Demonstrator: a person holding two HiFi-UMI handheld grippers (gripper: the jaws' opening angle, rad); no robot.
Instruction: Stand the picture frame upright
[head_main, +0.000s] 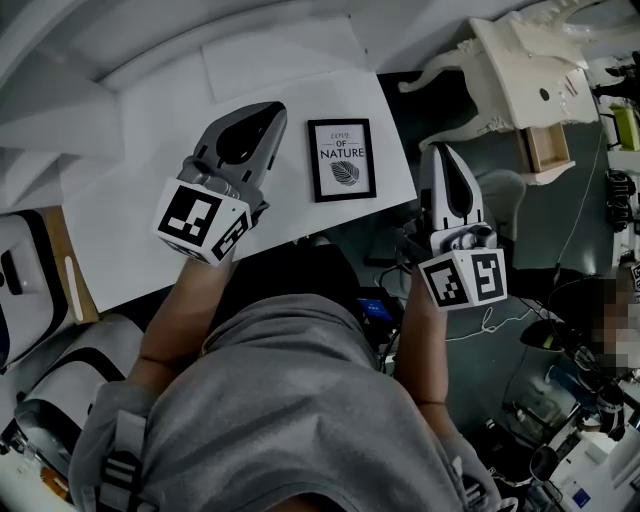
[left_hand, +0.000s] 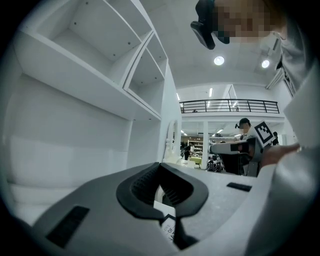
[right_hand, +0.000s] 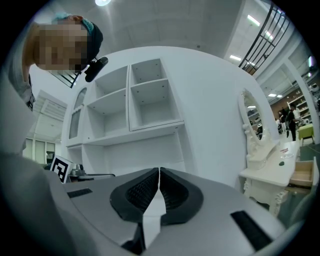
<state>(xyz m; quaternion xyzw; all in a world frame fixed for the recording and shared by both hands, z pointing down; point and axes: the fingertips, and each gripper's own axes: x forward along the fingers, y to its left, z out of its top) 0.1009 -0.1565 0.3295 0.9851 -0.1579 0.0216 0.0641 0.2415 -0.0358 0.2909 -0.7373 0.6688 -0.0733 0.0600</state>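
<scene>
- The picture frame (head_main: 342, 160) lies flat, print side up, on the white table (head_main: 150, 110), near the table's right edge and between the two tools.
- The left gripper (head_main: 262, 112) hangs over the table just left of the frame. Its jaws are pressed together with nothing in them.
- The right gripper (head_main: 445, 152) sits just past the table's right edge, to the right of the frame. Its jaws are also closed and empty.
- Neither tool touches the frame, so I judge the step in hand to be the approach, with no lifting begun.
- To do it well, one pair of jaws must open before it reaches the frame, since closed tips can only push it about.
- The frame's right side lies close to the table edge. The right gripper could pinch that border there without scraping the table top.
- The left gripper could stay closed and press lightly on the frame's left border to stop it sliding while the other side is tipped up.
- Grip the black border, not the printed face, and tilt slowly about the bottom edge.
- The back of the frame is hidden. There may be a fold-out stand, but I cannot tell from here, so check that it props safely before letting go.
- The main risk is nudging the frame off the near edge.
</scene>
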